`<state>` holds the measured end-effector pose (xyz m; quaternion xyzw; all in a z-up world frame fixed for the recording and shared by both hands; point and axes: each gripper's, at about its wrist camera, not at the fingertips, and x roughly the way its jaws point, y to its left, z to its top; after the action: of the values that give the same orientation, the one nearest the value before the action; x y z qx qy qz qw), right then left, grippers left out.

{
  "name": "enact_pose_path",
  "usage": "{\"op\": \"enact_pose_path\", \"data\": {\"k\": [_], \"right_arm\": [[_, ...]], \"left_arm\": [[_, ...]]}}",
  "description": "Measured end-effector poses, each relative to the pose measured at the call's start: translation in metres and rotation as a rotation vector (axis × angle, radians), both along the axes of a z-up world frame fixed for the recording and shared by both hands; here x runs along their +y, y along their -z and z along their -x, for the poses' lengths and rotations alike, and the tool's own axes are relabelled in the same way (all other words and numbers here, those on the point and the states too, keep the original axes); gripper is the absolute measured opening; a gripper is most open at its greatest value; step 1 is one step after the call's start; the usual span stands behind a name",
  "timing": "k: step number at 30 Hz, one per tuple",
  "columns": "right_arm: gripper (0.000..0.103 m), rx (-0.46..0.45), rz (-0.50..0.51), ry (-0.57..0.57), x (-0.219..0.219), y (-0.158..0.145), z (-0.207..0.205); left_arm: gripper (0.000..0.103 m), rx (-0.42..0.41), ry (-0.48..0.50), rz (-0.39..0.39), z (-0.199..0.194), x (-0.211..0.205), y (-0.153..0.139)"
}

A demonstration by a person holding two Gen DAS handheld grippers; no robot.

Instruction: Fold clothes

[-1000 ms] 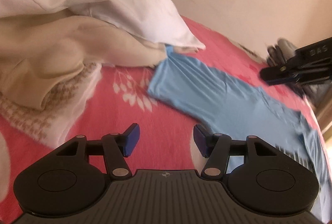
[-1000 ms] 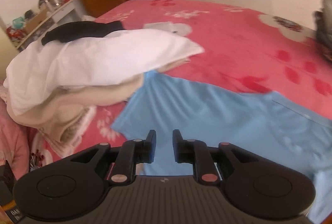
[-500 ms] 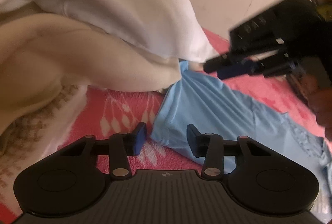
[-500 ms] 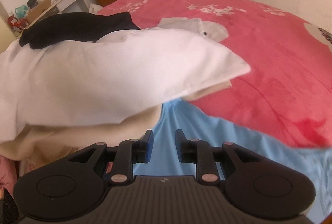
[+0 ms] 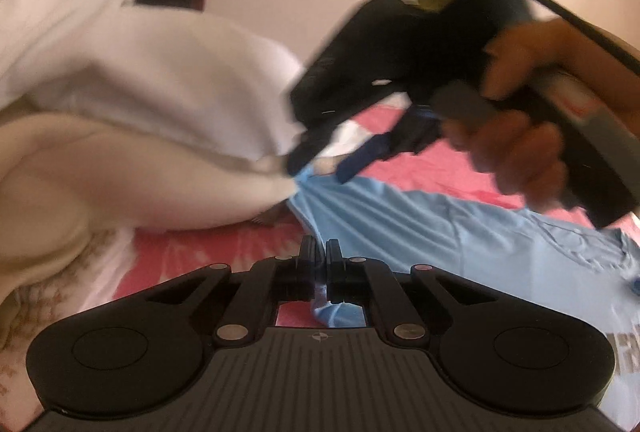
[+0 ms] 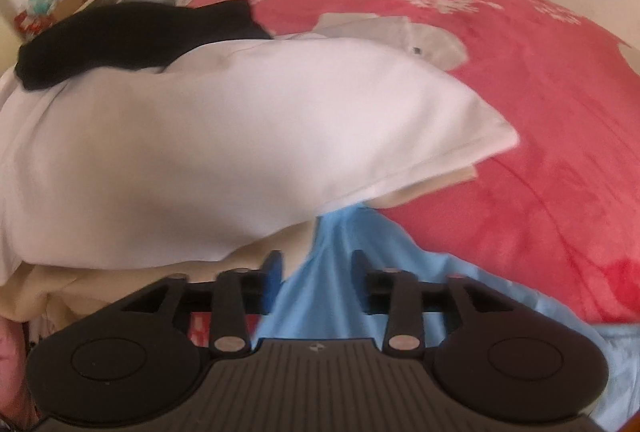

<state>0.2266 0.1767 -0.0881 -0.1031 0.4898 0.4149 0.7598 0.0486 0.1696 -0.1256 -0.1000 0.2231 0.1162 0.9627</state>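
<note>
On the red floral bed, the left claw pinches the light-blue cotton shirt; the right claw, jaws just widening, straddles its far corner (ungripped). Next: close there, then lift.

The shirt is light blue, on a pink-red bedspread with white flower prints. On the left, a white garment tops a cream one; farther back lies a black one.
</note>
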Motion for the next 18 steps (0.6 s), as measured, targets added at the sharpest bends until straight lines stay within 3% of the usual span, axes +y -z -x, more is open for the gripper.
{"op": "enact_pose_path", "data": {"k": [7, 10, 11, 12, 18], "right_arm": [[0.044, -0.150, 0.213, -0.140, 0.032, 0.011, 0.025], [0.028, -0.204, 0.254, -0.123, 0.031, 0.015, 0.028], [0.013, -0.209, 0.245, -0.106, 0.026, 0.013, 0.027], [0.005, -0.211, 0.232, -0.087, 0.021, 0.011, 0.026], [0.005, -0.225, 0.086, 0.085, -0.055, -0.024, 0.030]], "left_arm": [[0.002, -0.048, 0.074, -0.056, 0.003, -0.019, -0.009], [0.002, -0.071, 0.104, -0.075, 0.006, -0.026, -0.014], [0.002, -0.078, 0.116, -0.077, 0.008, -0.029, -0.017], [0.002, -0.085, 0.126, -0.080, 0.010, -0.032, -0.019], [0.002, -0.129, 0.226, -0.093, 0.025, -0.055, -0.033]]}}
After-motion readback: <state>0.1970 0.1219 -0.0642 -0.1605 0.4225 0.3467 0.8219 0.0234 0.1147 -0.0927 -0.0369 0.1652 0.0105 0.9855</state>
